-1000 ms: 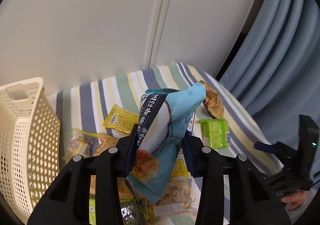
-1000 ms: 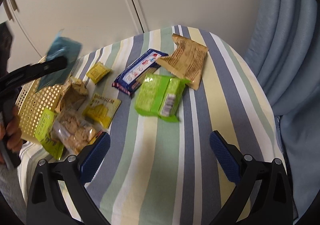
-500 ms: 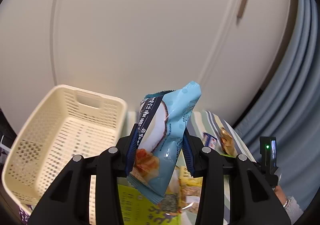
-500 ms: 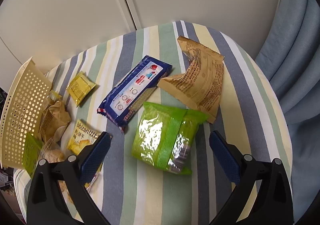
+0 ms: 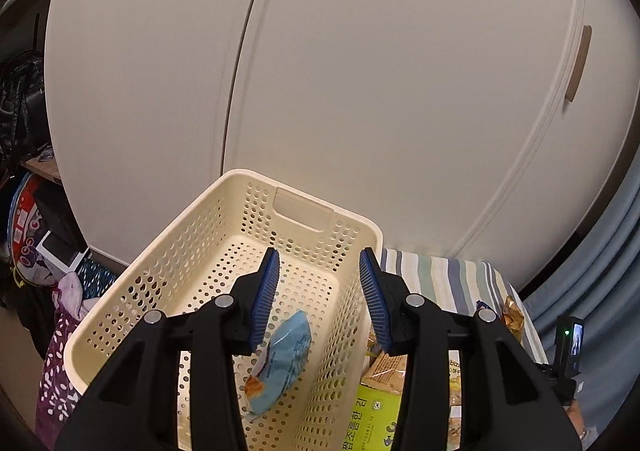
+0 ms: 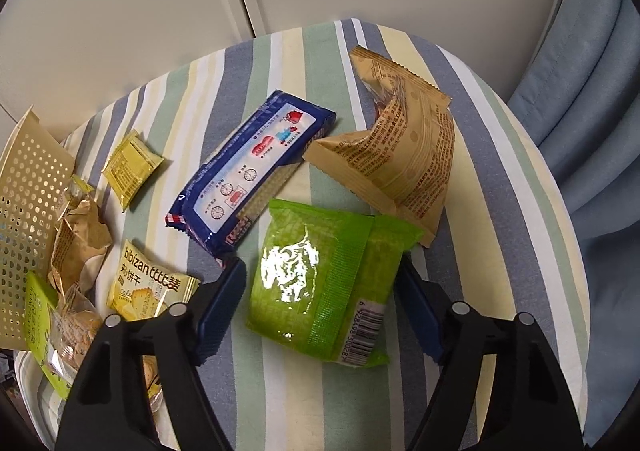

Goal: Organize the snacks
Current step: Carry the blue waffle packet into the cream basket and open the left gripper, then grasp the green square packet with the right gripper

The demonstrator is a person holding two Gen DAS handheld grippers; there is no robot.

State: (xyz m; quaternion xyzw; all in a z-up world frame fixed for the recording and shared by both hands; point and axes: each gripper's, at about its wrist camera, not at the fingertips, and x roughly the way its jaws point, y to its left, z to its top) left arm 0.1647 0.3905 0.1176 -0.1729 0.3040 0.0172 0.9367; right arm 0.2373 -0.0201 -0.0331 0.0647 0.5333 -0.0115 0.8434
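A cream perforated basket (image 5: 224, 251) fills the left wrist view, and a light blue snack packet (image 5: 282, 361) lies on its floor. Above it my left gripper (image 5: 318, 299) is open and empty. In the right wrist view my right gripper (image 6: 320, 307) is open, its fingers either side of a green snack packet (image 6: 320, 283) lying on the striped cloth. Beyond it lie a dark blue biscuit pack (image 6: 252, 167) and a tan crinkled packet (image 6: 404, 155). The basket's wall (image 6: 28, 211) shows at the left edge.
Small yellow packets (image 6: 130, 167) and brownish wrappers (image 6: 76, 239) cluster beside the basket on the striped table (image 6: 500, 211). White cupboard doors (image 5: 360, 71) stand behind. A blue curtain (image 6: 592, 91) hangs to the right. Clutter sits on the floor at left (image 5: 36, 243).
My left gripper opened and the light blue packet dropped into the basket. My right gripper moved down and forward so its fingers now flank the green packet.
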